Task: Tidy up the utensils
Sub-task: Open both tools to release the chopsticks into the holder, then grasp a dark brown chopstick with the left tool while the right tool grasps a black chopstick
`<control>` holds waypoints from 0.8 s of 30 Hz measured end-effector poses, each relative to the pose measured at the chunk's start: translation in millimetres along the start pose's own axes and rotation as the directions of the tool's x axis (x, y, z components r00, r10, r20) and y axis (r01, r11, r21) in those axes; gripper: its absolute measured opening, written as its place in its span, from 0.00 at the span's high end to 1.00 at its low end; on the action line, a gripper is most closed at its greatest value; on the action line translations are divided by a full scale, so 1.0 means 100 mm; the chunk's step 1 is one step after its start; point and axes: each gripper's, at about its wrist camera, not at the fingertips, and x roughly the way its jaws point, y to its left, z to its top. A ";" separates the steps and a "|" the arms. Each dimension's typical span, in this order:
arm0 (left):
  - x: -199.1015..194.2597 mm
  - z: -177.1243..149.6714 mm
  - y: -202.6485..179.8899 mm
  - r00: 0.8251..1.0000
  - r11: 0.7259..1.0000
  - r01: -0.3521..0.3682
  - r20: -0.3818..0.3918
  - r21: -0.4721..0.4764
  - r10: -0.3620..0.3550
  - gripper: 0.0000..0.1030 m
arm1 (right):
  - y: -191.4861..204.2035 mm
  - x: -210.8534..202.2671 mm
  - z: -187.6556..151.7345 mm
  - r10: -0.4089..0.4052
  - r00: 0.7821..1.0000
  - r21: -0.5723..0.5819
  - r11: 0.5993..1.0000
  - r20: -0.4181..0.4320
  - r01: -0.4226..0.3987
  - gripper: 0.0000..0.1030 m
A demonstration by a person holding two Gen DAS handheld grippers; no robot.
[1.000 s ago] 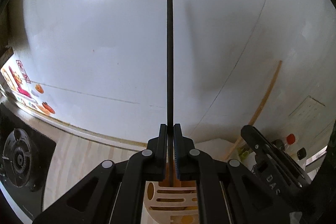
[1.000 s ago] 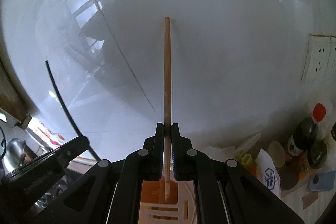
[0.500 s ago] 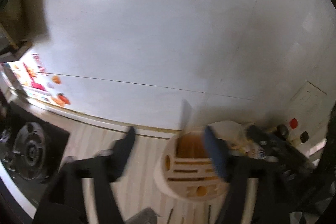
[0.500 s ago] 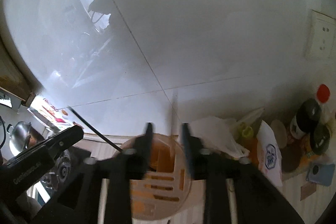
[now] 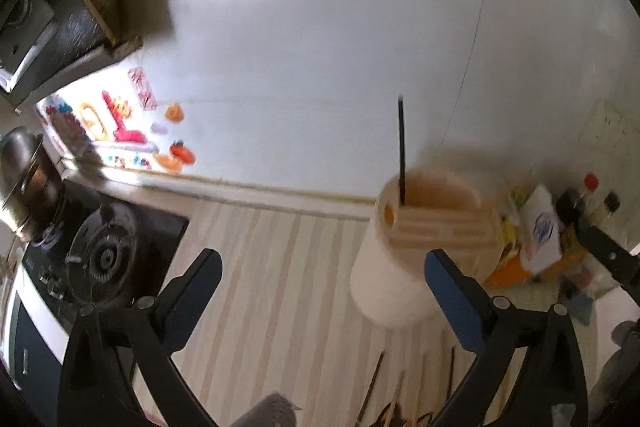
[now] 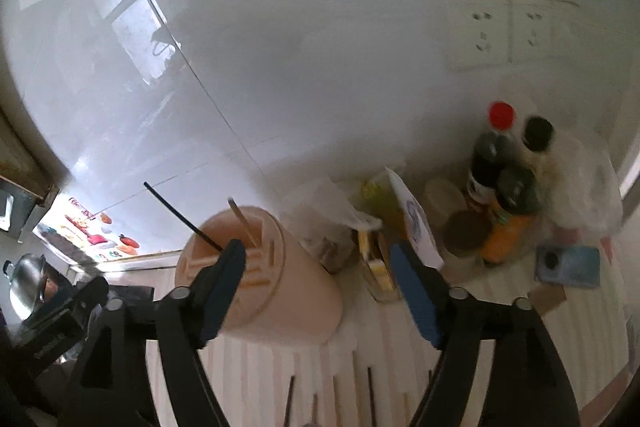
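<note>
Both chopsticks now dropped into holder (image 5: 436,215), tools gaping empty, striped counter (image 5: 280,267).

Glossy white tiled wall (image 5: 320,47) w/ faint grout lines; window reflection on it in right wrist view. Two sockets (image 6: 508,27) upper right. Pale striped wood-look table (image 5: 272,267). Black gas hob (image 5: 104,255) at left, steel pot (image 5: 24,179) beside it, range hood (image 5: 36,27) above. Daylight, soft.

Loose chopsticks (image 6: 370,401) on the counter run off the bottom edge — holder (image 5: 424,227) and bottles (image 6: 504,163) motion-blurred.
</note>
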 end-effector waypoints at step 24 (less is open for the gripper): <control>1.44 -1.96 -0.56 0.834 0.969 0.116 -0.552 0.216 0.024 0.50 | -0.63 1.21 -2.15 -0.162 0.779 -0.140 0.986 -0.606 0.096 0.71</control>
